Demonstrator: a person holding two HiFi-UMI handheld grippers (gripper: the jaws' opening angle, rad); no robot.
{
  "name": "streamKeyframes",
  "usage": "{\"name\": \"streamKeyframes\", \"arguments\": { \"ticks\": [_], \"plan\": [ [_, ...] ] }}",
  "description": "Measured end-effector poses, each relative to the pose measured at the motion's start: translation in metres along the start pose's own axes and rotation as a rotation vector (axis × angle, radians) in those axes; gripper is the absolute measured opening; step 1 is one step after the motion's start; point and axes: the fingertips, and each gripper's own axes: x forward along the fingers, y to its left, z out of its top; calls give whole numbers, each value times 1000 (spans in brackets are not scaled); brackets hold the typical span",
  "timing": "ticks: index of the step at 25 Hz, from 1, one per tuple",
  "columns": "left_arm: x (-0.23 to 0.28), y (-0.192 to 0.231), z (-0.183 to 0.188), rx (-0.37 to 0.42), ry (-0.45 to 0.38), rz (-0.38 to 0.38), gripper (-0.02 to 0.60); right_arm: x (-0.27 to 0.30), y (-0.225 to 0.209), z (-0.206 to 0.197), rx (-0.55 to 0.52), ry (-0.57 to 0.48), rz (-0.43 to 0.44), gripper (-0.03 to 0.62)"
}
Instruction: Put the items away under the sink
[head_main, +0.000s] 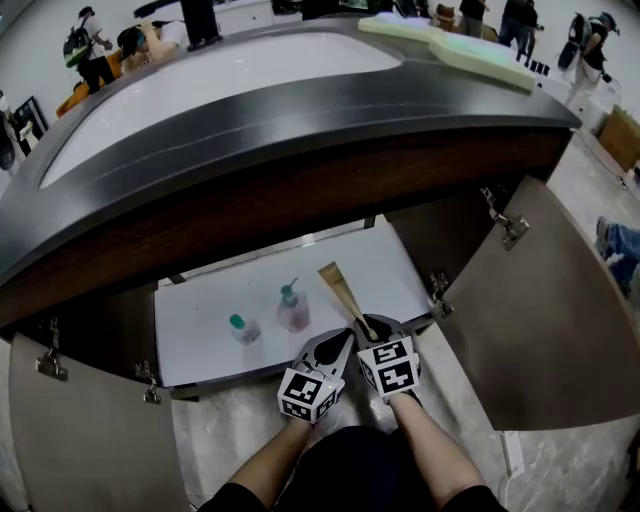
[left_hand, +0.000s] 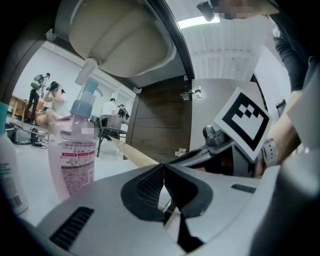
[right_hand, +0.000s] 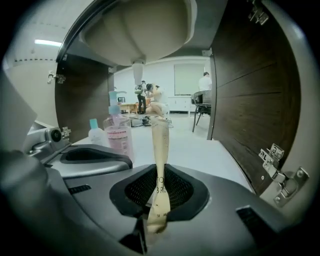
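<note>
On the white cabinet floor (head_main: 200, 335), left of centre near its front edge, stand a small teal-capped bottle (head_main: 243, 327) and a pink pump bottle (head_main: 293, 310). Just right of them, at the front edge, the left gripper (left_hand: 164, 187) has its jaws pressed together on nothing. Beside it the right gripper (right_hand: 159, 192) pinches a wooden spatula (head_main: 343, 290) by one end. The spatula's long axis runs straight away from the jaws toward the back edge, so setting it down probably falls to the right hand.
</note>
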Motion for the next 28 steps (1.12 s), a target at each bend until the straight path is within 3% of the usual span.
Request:
{"name": "streamKeyframes", "arguments": {
  "ticks": [15,28],
  "plan": [
    [13,26,-4,-66,-6,39,8,56,-24,-7,65,82,-19,63],
    [10,29,-8,-71,12,37,8,65,-24,-10,27,102,-8,64]
  ]
}}
